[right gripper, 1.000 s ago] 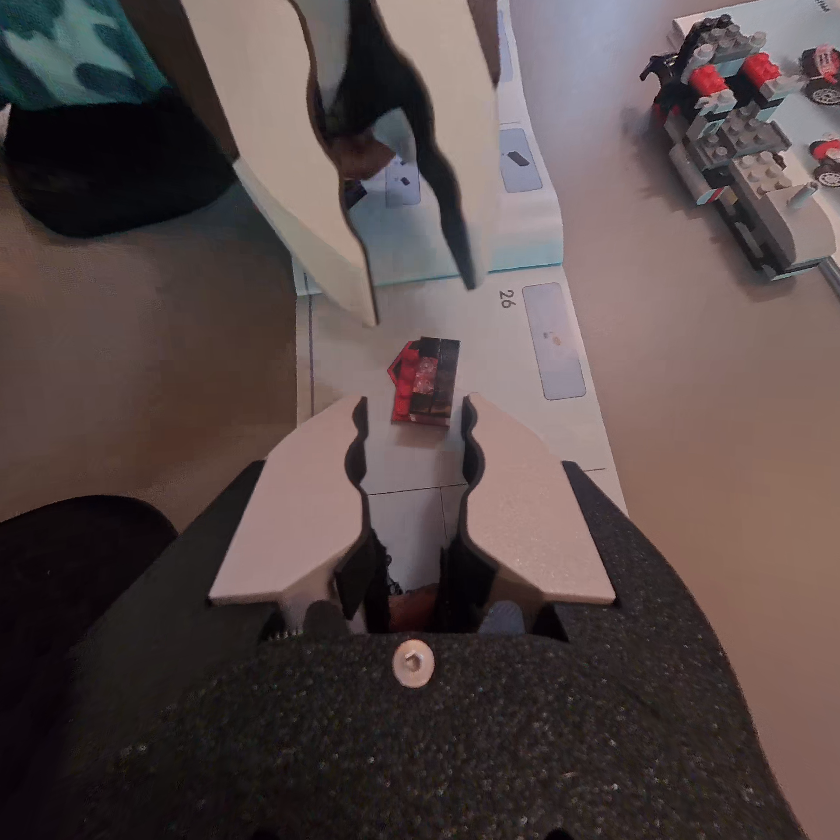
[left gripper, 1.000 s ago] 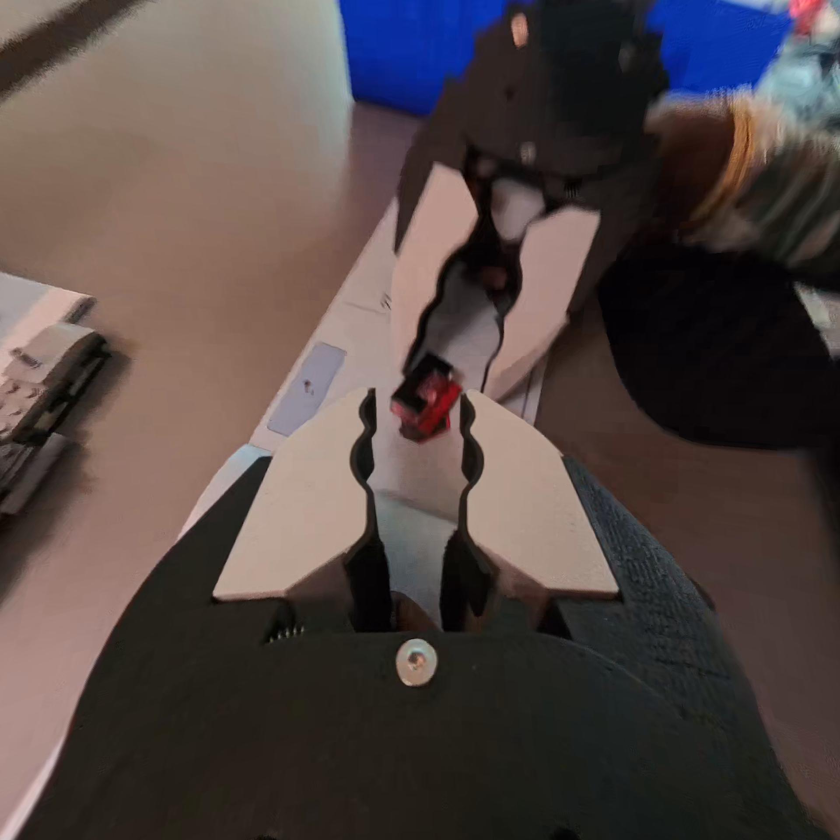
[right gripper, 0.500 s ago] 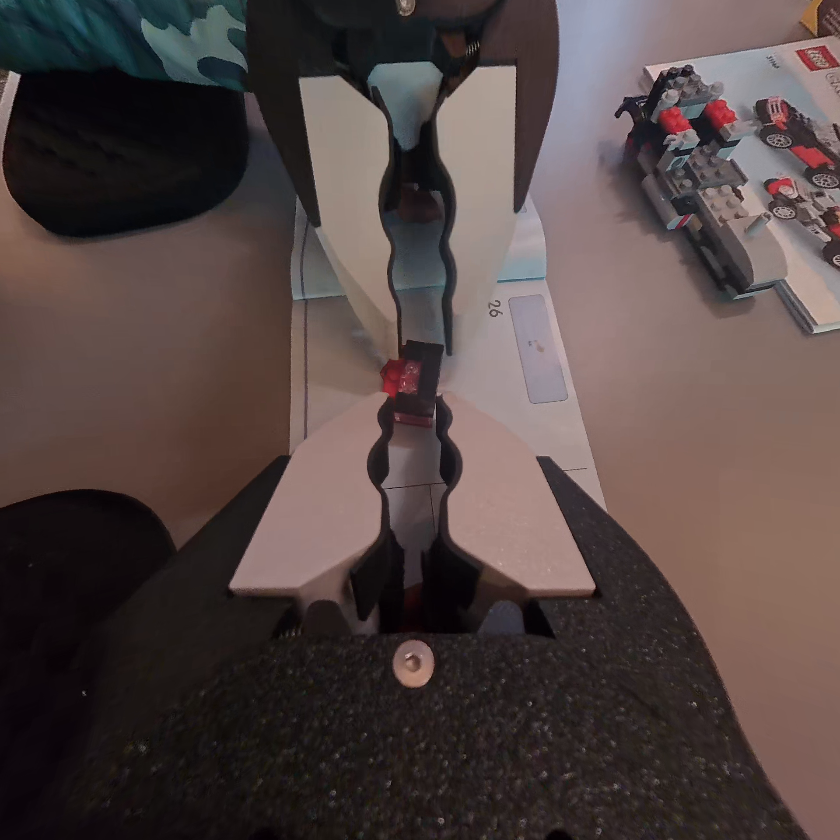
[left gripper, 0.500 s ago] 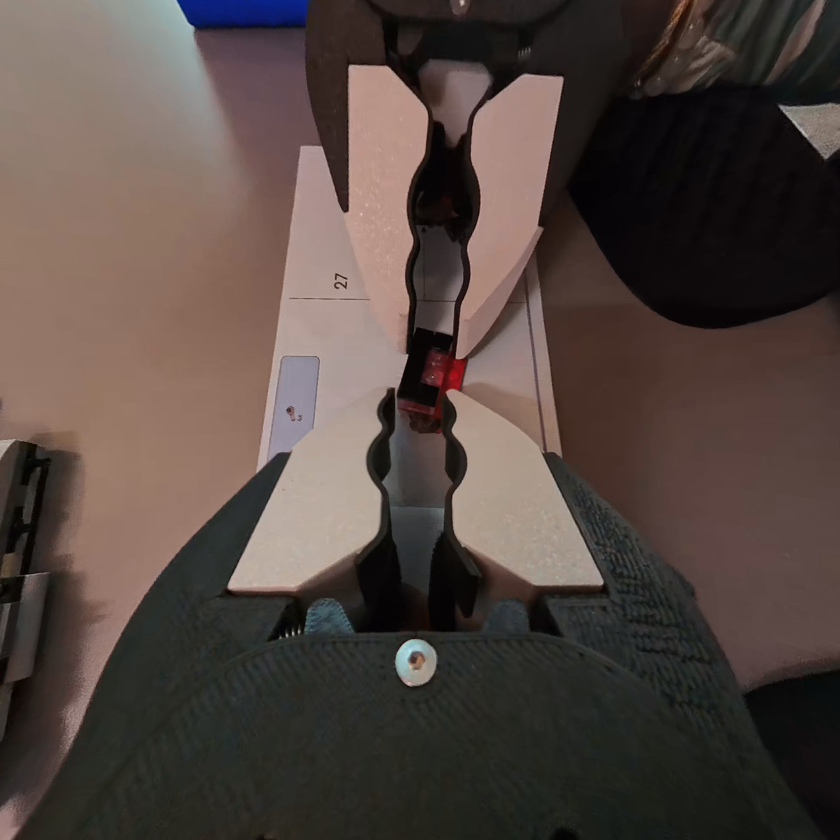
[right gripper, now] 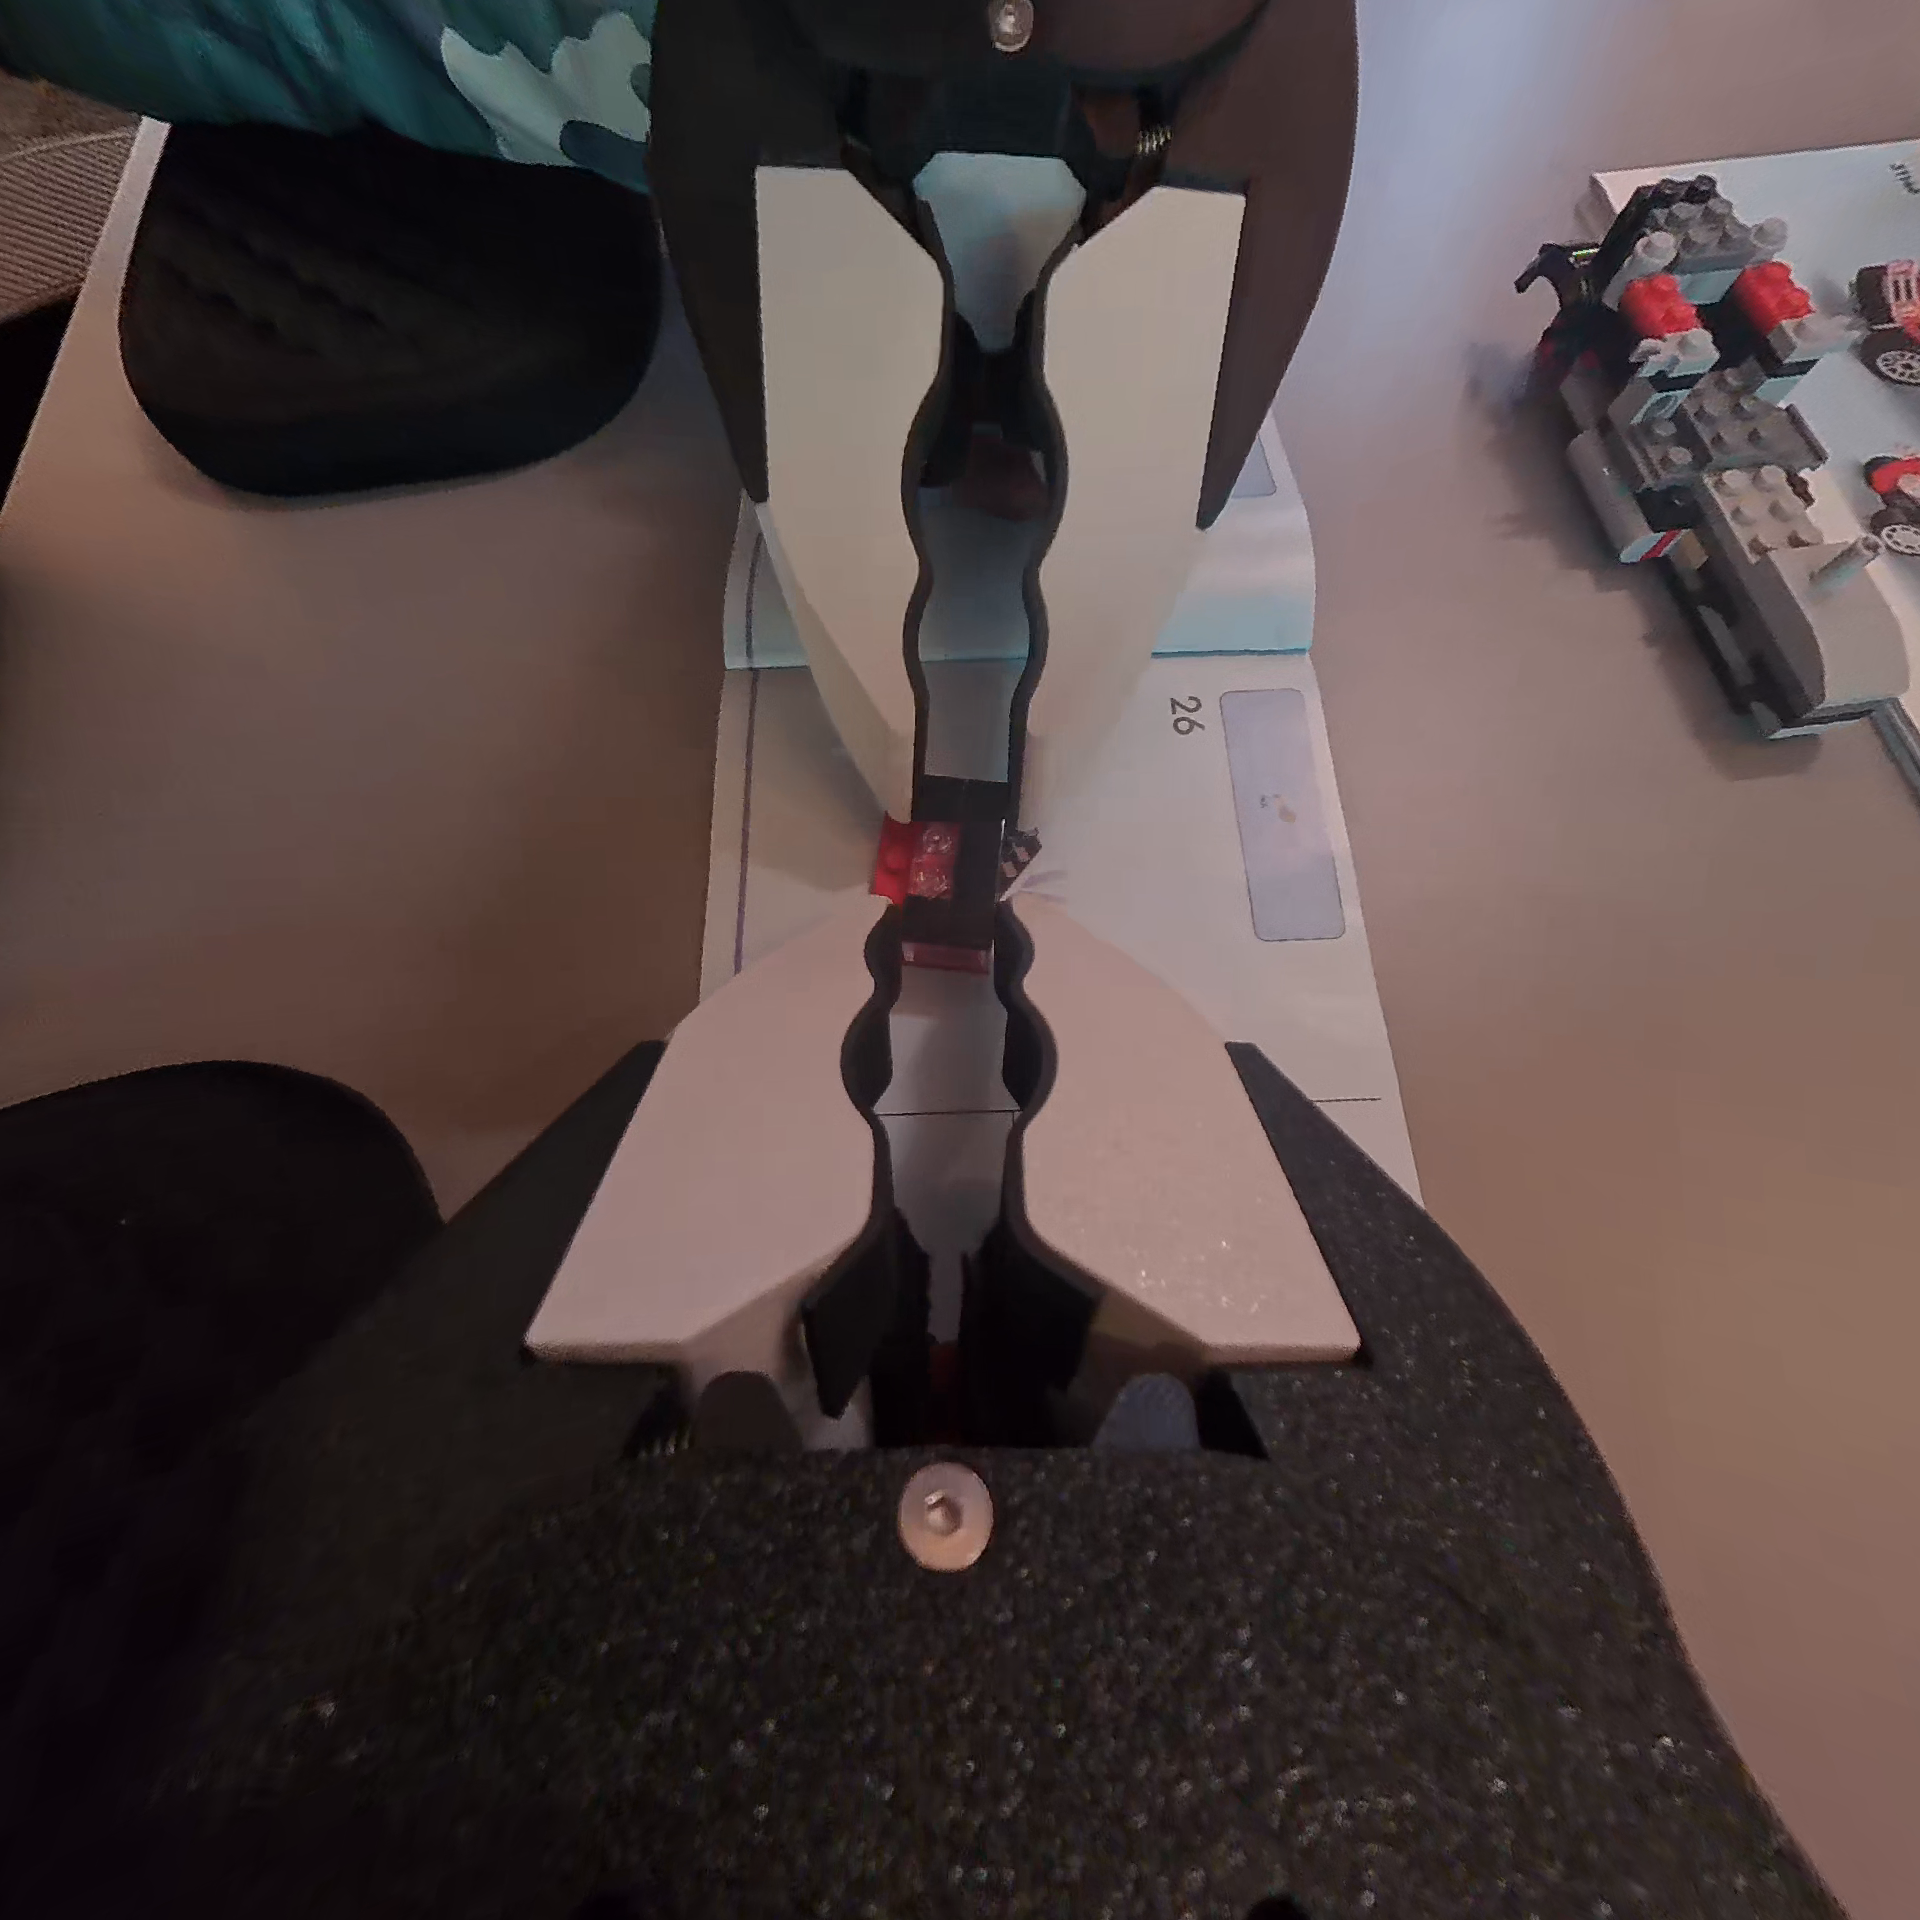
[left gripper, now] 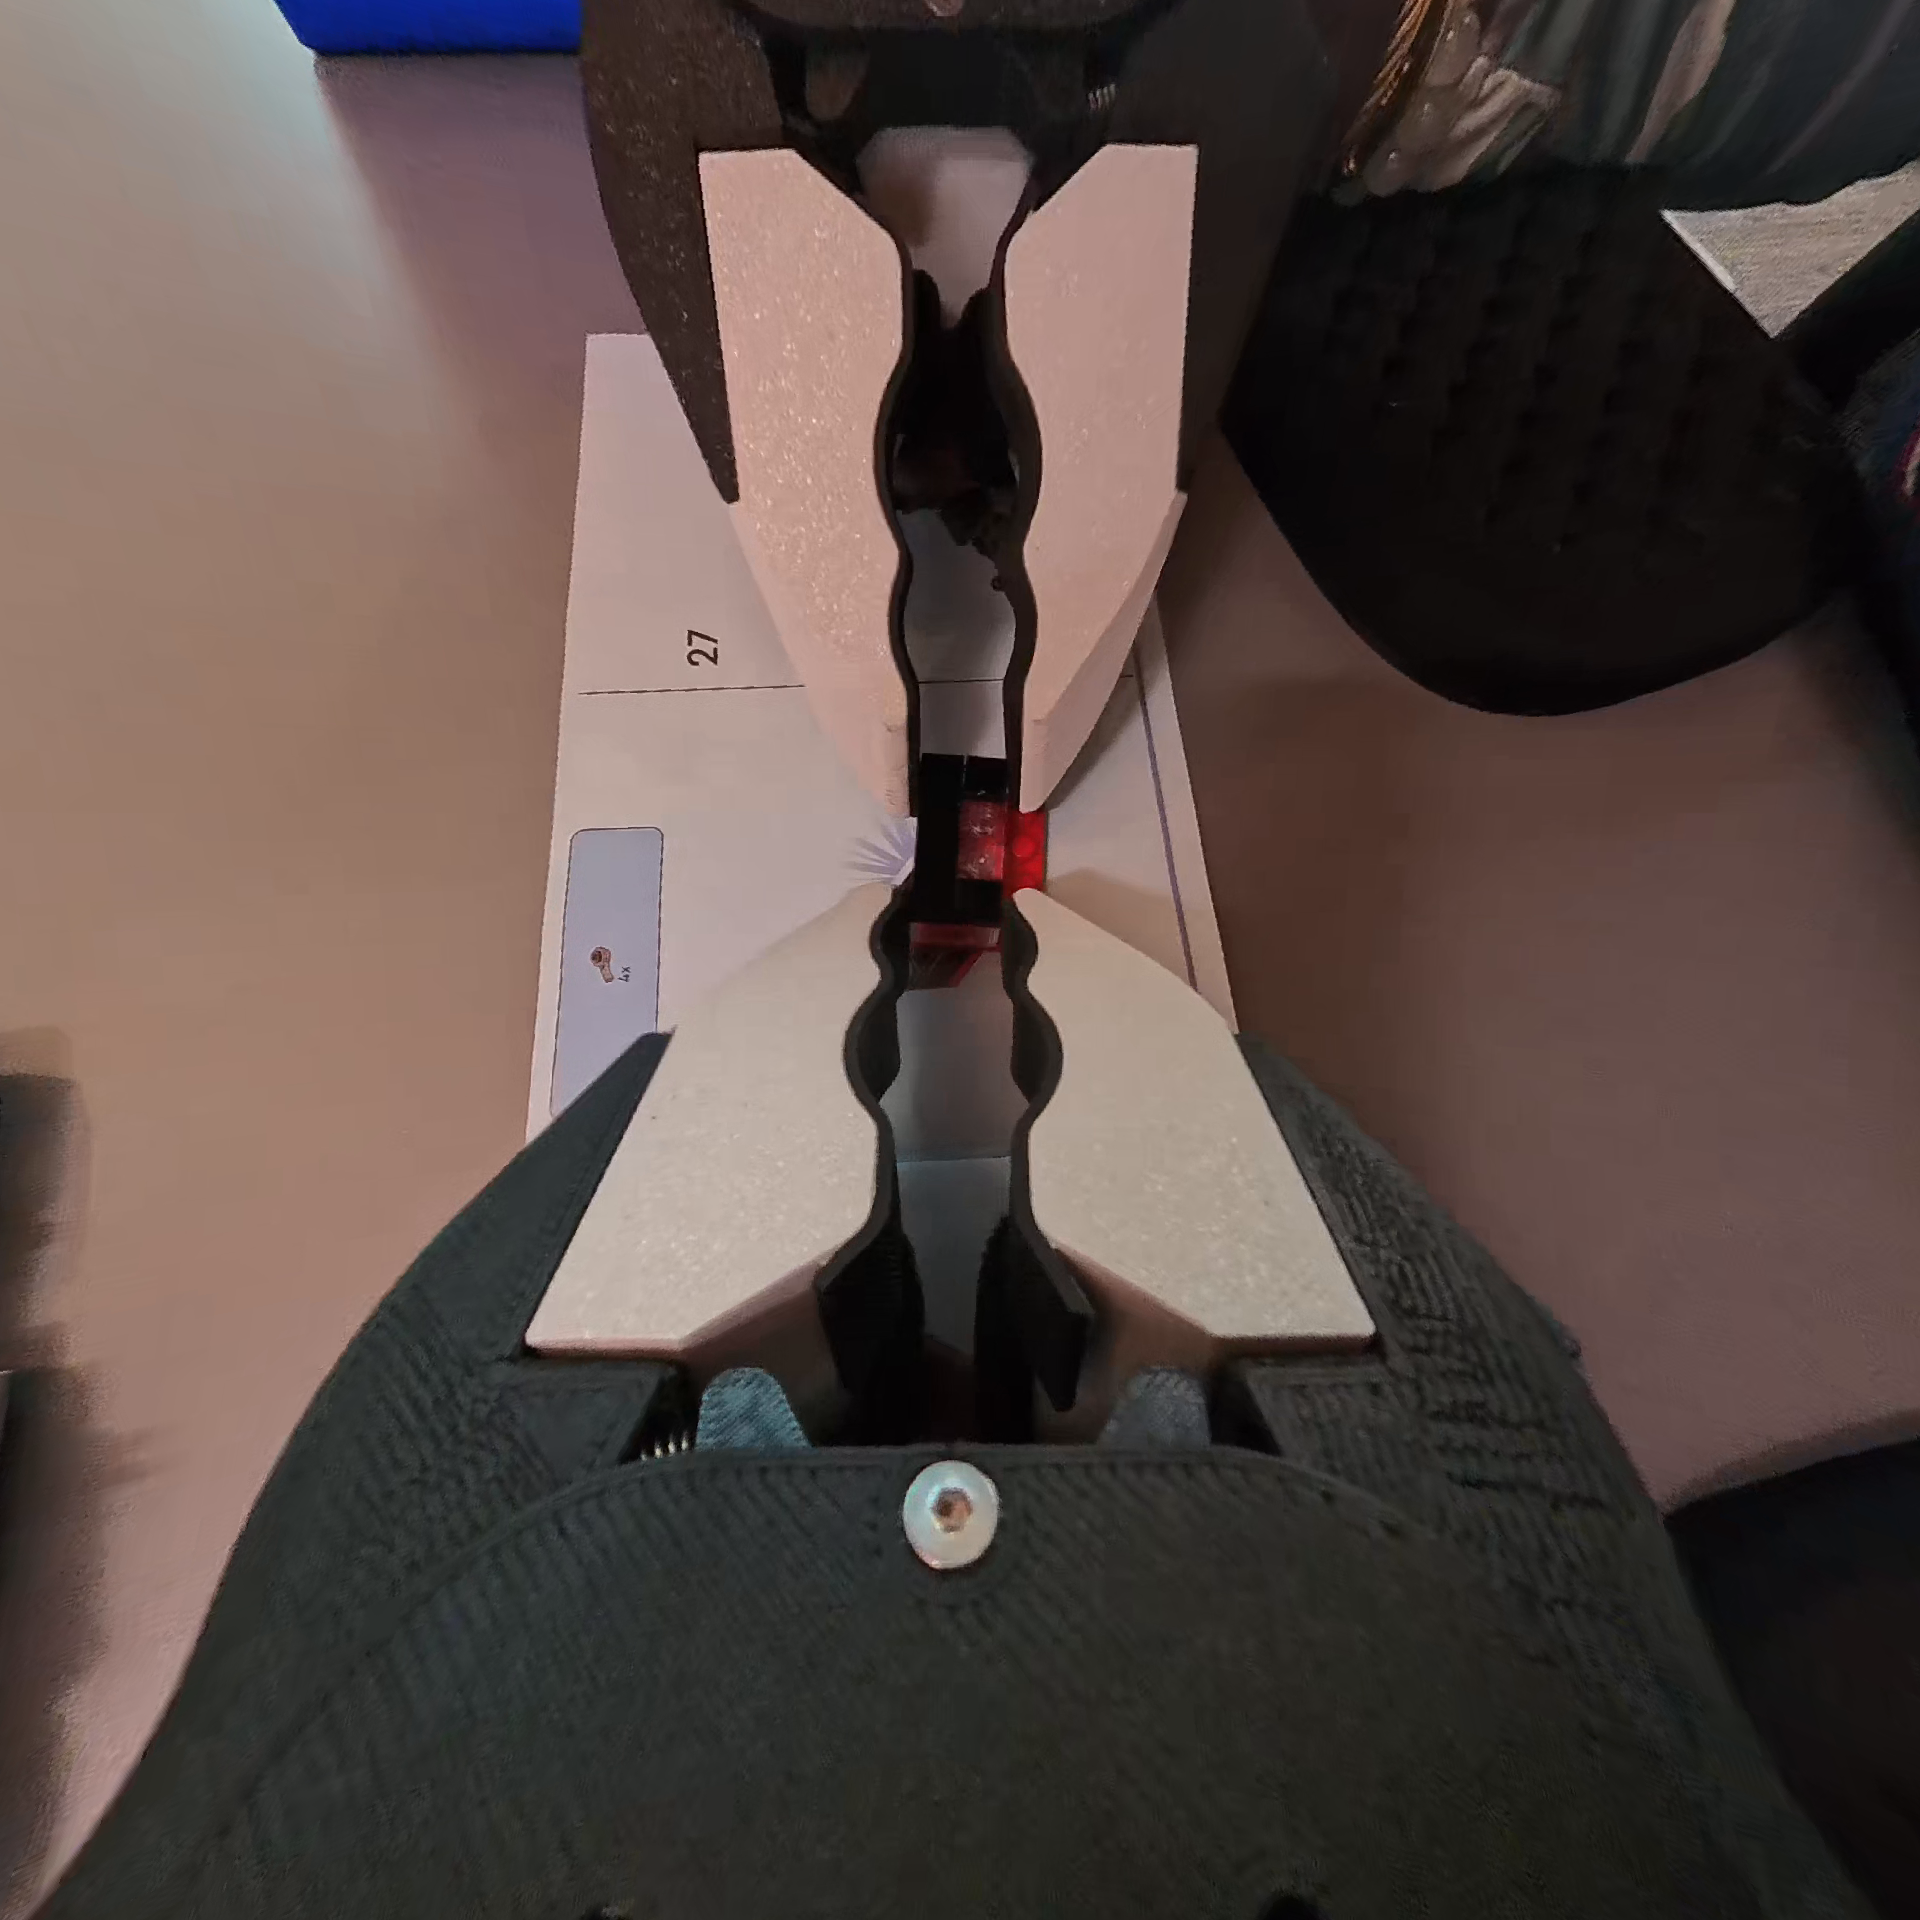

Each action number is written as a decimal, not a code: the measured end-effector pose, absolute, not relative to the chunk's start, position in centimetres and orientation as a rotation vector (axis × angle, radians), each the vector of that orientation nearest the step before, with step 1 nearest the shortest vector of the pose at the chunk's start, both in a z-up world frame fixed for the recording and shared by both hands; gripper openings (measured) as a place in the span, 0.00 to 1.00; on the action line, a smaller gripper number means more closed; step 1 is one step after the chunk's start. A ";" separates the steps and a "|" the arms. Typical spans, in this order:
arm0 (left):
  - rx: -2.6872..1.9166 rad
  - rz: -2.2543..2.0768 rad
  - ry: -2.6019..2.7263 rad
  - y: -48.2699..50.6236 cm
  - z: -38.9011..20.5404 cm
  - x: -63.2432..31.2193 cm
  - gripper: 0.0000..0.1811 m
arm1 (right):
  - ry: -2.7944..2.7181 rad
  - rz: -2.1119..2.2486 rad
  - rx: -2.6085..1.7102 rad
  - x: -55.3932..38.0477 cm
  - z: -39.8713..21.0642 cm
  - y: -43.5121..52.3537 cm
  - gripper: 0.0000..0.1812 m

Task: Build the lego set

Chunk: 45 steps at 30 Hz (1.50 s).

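A small black and red lego assembly (left gripper: 961, 842) is held just above an open instruction booklet (left gripper: 727, 790). My left gripper (left gripper: 956, 914) is shut on its near end. My right gripper (left gripper: 961, 790) comes in from the far side, tips facing mine, and is shut on the other end. In the right wrist view the same assembly (right gripper: 951, 862) sits between my right gripper (right gripper: 940, 935) below and the left gripper (right gripper: 961, 790) above. Red studs stick out sideways between the two pairs of tips. The underside of the assembly is hidden.
A partly built grey, black and red lego vehicle (right gripper: 1704, 436) lies on a second booklet (right gripper: 1652, 187) at the right. Black padded objects (right gripper: 384, 312) (right gripper: 156, 1299) sit left of the open booklet (right gripper: 1278, 987). A person's patterned sleeve (right gripper: 312, 73) is at the top left. Less than 4 cm separates the two grippers' tips.
A second ago both grippers were open and apart, with the assembly lying on the booklet. They closed in from opposite ends and shut on it. Little has moved in the last half second.
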<state>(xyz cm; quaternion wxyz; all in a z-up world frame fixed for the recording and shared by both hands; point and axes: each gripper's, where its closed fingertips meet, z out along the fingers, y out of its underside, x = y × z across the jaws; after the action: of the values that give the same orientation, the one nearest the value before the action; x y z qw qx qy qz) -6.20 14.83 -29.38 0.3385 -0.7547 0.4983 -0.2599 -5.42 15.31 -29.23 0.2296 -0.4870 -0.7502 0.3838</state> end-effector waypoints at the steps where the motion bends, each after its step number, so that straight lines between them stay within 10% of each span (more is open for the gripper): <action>1: -1.978 -0.695 1.288 14.7 -29.4 -6.2 0.09 | -2.068 1.061 -1.339 -5.4 -29.2 15.2 0.09; 45: -1.949 -0.674 1.391 13.2 -29.5 -5.5 0.09 | -2.198 1.108 -1.287 -4.2 -29.5 13.8 0.09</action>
<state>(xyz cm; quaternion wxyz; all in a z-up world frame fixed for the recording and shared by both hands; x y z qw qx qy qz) -5.48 13.18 -29.52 0.3213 -0.7420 0.5296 -0.2564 -4.24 13.76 -29.52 0.1809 -0.4556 -0.7783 0.3924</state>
